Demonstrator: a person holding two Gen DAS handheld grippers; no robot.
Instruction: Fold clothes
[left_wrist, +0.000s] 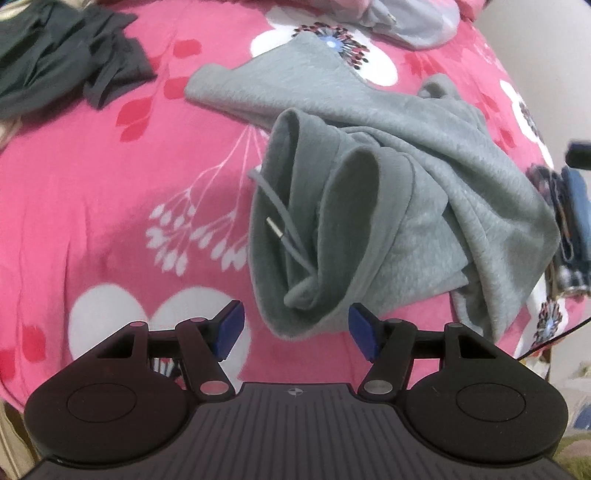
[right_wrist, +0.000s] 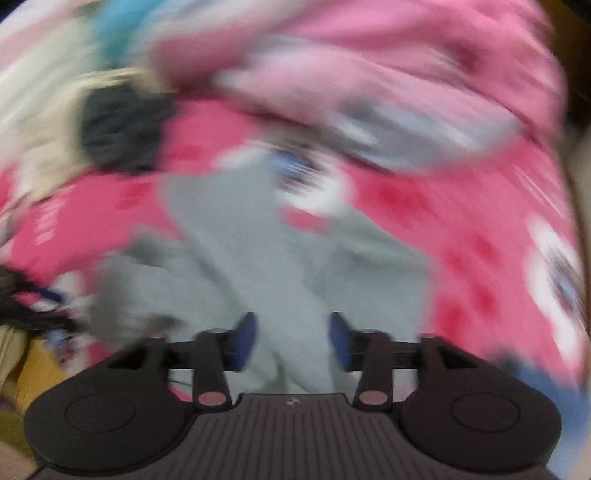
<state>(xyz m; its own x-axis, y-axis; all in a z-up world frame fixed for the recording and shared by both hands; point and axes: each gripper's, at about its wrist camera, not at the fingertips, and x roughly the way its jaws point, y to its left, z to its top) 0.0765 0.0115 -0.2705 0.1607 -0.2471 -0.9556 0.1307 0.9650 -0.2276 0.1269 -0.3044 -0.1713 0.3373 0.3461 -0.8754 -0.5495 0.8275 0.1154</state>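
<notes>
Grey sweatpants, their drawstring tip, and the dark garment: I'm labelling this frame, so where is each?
Grey sweatpants (left_wrist: 424, 221): left wrist view, on the crumpled fleece body.
Drawstring tip (left_wrist: 275, 227): left wrist view, on the metal end inside the waistband opening.
Dark garment (left_wrist: 55, 62): left wrist view, on the middle of the heap, top left.

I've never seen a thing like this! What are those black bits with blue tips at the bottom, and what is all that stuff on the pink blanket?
Those are two grabbing tools a person holds, one in each hand. Each has a camera looking along its jaws. The sharp picture is from the left gripper; the blurry one is from the right gripper, which is moving fast. Both have their jaws open and hold nothing. On the pink flowery blanket lies a crumpled grey garment with a drawstring. It lies just in front of the left jaws. A dark garment lies farther off. The job is folding clothes.
</notes>
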